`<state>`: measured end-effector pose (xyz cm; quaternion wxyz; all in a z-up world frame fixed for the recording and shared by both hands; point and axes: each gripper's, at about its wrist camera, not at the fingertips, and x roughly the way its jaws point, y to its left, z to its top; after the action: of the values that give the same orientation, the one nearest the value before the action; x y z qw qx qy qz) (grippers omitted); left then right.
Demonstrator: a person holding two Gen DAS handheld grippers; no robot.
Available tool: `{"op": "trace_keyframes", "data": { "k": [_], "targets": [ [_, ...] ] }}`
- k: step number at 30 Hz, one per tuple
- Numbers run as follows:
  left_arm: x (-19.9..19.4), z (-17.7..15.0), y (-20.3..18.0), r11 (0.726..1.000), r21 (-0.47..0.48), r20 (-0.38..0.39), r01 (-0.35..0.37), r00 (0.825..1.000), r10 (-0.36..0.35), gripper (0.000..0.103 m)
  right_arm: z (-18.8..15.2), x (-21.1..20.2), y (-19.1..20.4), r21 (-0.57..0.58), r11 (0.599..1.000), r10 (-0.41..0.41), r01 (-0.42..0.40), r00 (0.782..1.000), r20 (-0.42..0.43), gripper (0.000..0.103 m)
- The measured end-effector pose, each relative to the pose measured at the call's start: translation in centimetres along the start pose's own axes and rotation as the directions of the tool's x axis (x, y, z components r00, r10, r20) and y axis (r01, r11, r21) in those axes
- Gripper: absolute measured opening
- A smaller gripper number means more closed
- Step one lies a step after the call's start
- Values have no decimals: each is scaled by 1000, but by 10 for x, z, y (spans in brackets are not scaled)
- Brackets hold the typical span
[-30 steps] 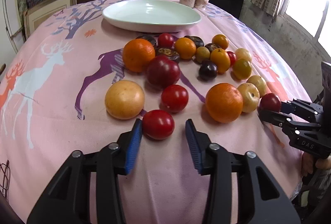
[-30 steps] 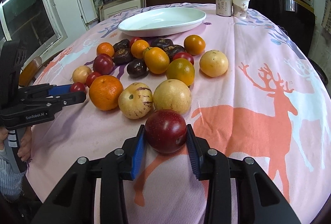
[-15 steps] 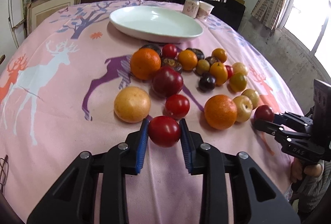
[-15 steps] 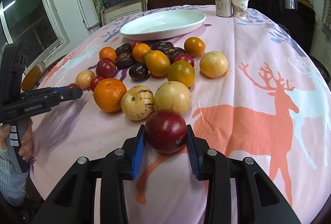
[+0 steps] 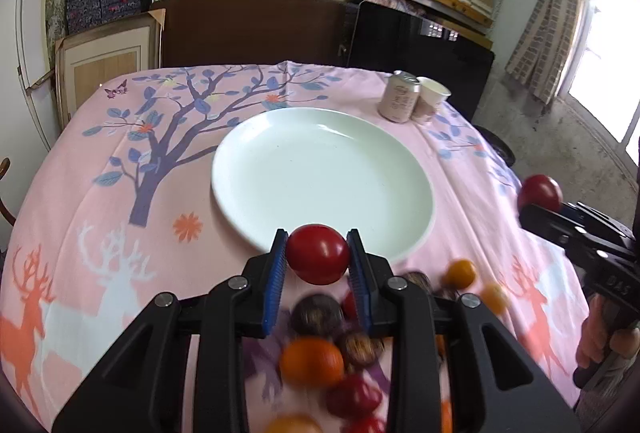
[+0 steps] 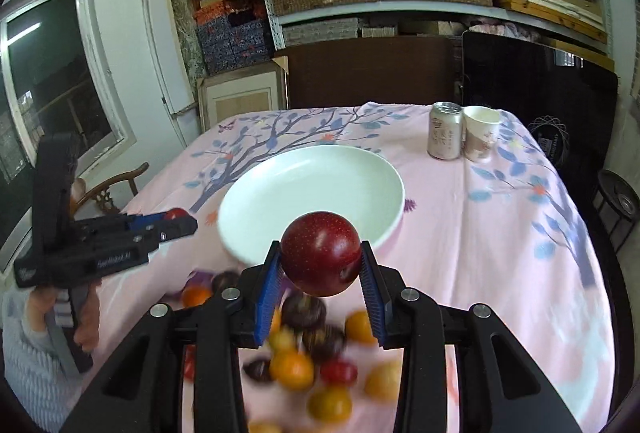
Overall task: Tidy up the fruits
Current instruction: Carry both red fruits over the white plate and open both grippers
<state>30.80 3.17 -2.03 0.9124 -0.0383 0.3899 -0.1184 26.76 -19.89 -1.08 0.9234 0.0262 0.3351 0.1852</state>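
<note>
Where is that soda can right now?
The soda can stands at the table's far right, touching or nearly touching the paper cup on its right, beyond the white plate.

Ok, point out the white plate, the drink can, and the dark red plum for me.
white plate [image 5: 320,169], left wrist view, bare centre of the dish.
drink can [image 6: 444,137], right wrist view, middle of its side.
dark red plum [image 6: 320,253], right wrist view, front face, between the blue pads.

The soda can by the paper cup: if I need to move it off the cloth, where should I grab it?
Grip the can across its mid-body from its left, plate-facing side. It stands upright, a plain cylinder, and the paper cup crowds its right, so that side looks blocked.
</note>
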Motion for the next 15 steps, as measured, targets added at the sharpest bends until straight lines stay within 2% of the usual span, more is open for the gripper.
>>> {"op": "trace_keyframes", "data": {
  "k": [3, 7, 8, 10, 12, 15],
  "targets": [
    [39, 16, 6, 1000, -12, -39, -14, 999, 14, 29, 15, 61, -9, 16, 1000, -3, 5, 997, -74, 38],
    [69, 15, 10, 1000, -17, -76, -17, 997, 16, 30, 17, 102, -17, 32, 999, 4, 1, 991, -133, 39],
    [73, 13, 11, 1000, -11, -79, -26, 997, 25, 36, 17, 106, -19, 48, 999, 1, 5, 991, -135, 39],
    [79, 10, 11, 999, 7, -85, -31, 996, 32, 51, 14, 107, -20, 66, 998, 3, 6, 992, -128, 49],
    [77, 8, 10, 999, 7, -79, -34, 996, 34, 55, 12, 102, -21, 54, 999, -1, 7, 994, -107, 57],
    [76, 7, 11, 1000, -11, -83, -5, 997, 4, 56, 15, 98, -27, 74, 997, 18, -11, 995, -93, 59]
  ]
}}
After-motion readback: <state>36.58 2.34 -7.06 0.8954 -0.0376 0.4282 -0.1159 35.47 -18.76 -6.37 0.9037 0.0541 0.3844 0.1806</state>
